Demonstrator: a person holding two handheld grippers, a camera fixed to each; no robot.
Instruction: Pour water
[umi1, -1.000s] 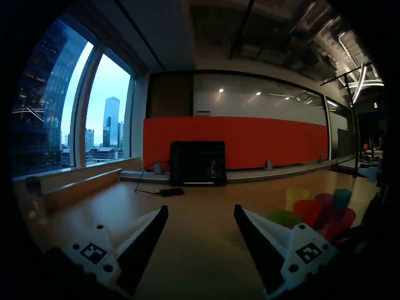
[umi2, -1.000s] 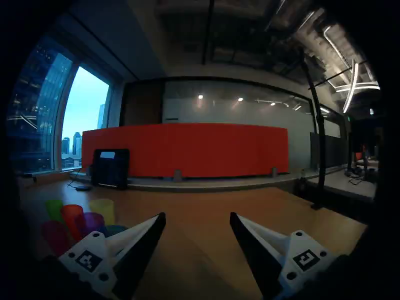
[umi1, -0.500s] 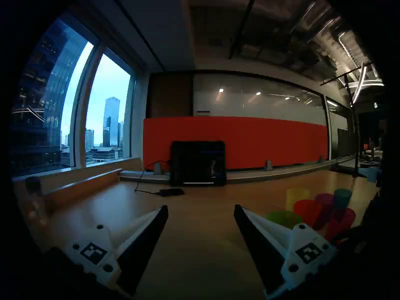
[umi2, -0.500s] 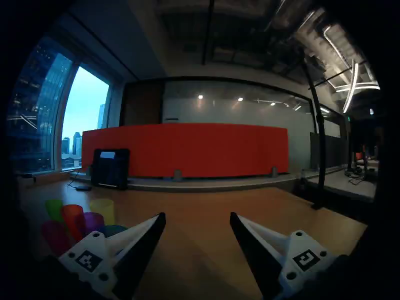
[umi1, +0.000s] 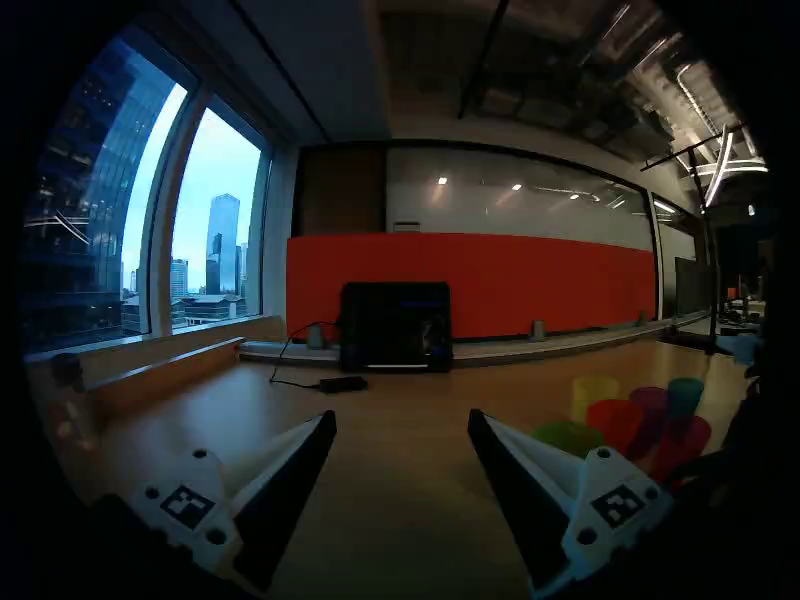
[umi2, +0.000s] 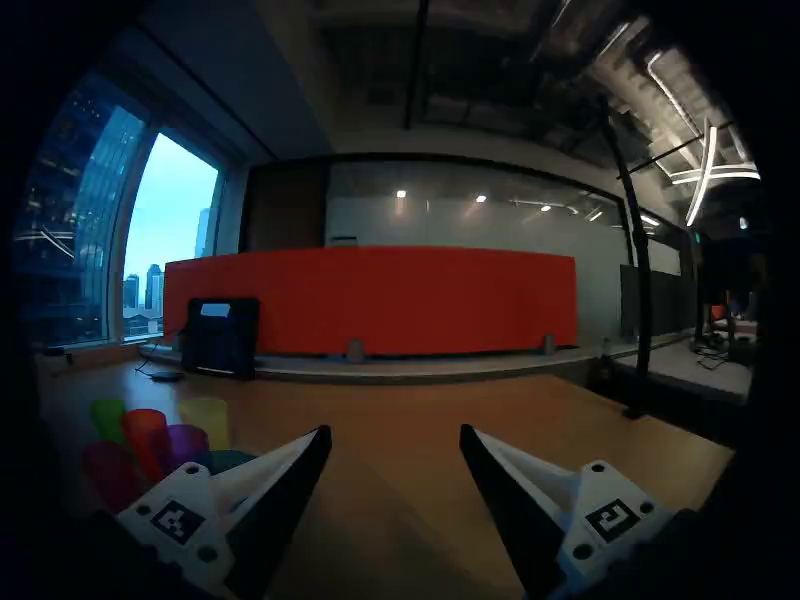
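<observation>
Both my tools are open and empty, low over the tabletop (umi1: 400, 530). The cluster of coloured cups (umi1: 625, 420) stands upright just off the right finger of the left tool (umi1: 400, 415) and just off the left finger of the right tool (umi2: 395, 430). That puts it between the two, about equally near, I judge. Ahead, the black screen (umi1: 395, 325) and charger brick (umi1: 342, 383) sit well clear, and nothing blocks either reach.

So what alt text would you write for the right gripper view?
An open, empty black-and-white two-finger gripper points across a light wooden table, a cluster of translucent coloured plastic cups to its left. Behind stand a long orange wall panel and tall windows.
</observation>
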